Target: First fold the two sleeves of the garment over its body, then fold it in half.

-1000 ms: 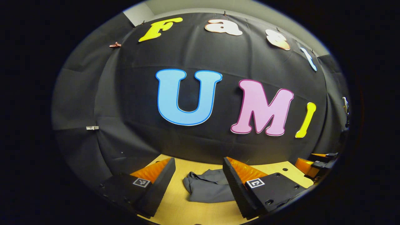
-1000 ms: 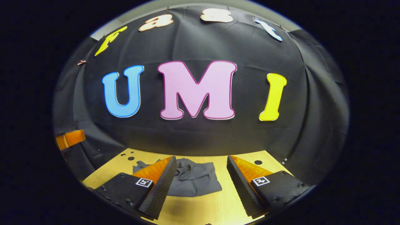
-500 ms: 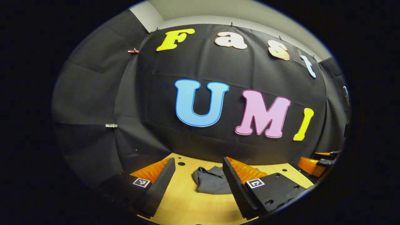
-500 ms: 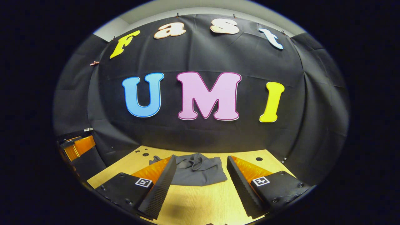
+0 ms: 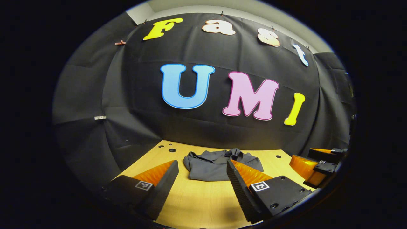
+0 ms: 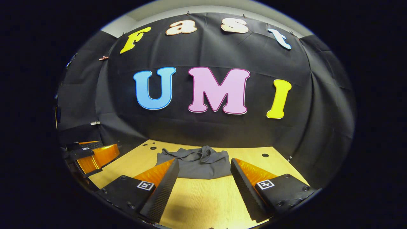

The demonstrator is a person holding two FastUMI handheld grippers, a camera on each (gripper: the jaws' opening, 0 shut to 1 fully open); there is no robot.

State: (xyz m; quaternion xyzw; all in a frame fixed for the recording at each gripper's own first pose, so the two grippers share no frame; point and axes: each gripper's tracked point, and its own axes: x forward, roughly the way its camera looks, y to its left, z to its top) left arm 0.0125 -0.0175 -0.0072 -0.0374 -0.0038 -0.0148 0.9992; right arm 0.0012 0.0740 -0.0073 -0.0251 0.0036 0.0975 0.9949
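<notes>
A dark grey garment [image 5: 216, 165] lies in a compact folded bundle on the wooden table [image 5: 197, 203], toward the far wall, with its top rumpled. The same garment [image 6: 198, 163] sits ahead in the right gripper view. My left gripper [image 5: 202, 178] hangs open above the table, short of the garment, nothing between its fingers. My right gripper [image 6: 203, 178] is open too, just in front of the garment's near edge and not touching it. The right gripper [image 5: 313, 163] appears at the far right of the left gripper view, and the left gripper [image 6: 90, 154] at the far left of the right gripper view.
The table [image 6: 203, 203] has small round holes [image 5: 172, 150] near its far corners [image 6: 265, 155]. Black cloth walls close it in behind and at both sides. Bare wood lies between the garment and the near edge.
Both grippers have drawn back from the garment and apart, so it looks farther away and more of it shows. Both stayed open.
</notes>
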